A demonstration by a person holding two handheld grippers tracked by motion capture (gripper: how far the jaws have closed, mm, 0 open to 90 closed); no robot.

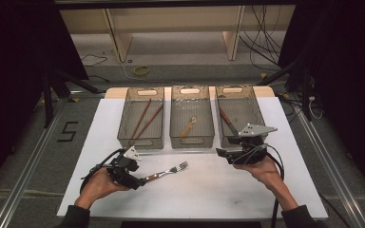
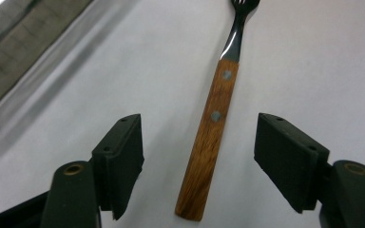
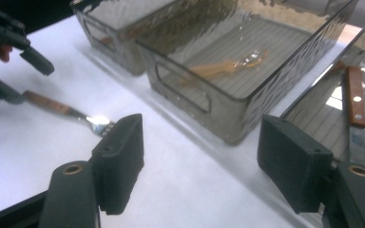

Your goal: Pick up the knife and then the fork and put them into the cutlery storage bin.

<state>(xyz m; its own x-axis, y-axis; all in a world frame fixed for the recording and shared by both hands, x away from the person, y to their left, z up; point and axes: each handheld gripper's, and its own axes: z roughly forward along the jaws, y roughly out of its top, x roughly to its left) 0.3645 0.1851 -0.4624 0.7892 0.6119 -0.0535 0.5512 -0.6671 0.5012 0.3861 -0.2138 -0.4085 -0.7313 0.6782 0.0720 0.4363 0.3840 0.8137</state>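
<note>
your left gripper [image 1: 142, 180] sits low at the near left of the white table [image 1: 209, 194], its jaws spread to either side of the fork [image 1: 168, 171] with clear table showing between each black pad and the handle, so nothing is clamped yet. the fork lies flat on the sheet in front of the bins, handle toward you and tines pointing away to the right, which is probably why you come at it from the handle end: the left gripper view shows the wooden handle [image 2: 209, 142] running straight up the gap, a flat, warm brown slab with two small metal rivets, narrowing into a dark polished steel neck. your right gripper [image 1: 223, 153] hovers near the right, just in front of the right-hand bin, jaws wide apart and holding nothing, seemingly kept out of the way. three ribbed, smoky translucent bins with slot handles stand in a row at the far side, apparently one per kind of utensil: the left bin [image 1: 141, 137] holds two slim wooden chopsticks [image 1: 142, 118] lying slantwise, the middle bin [image 1: 192, 137] a pale spoon [image 3: 225, 66], and the right bin [image 1: 247, 107] a wood-handled knife [image 3: 356, 114] with the same riveted handle as the fork. which bin suits the fork i cannot tell.
</note>
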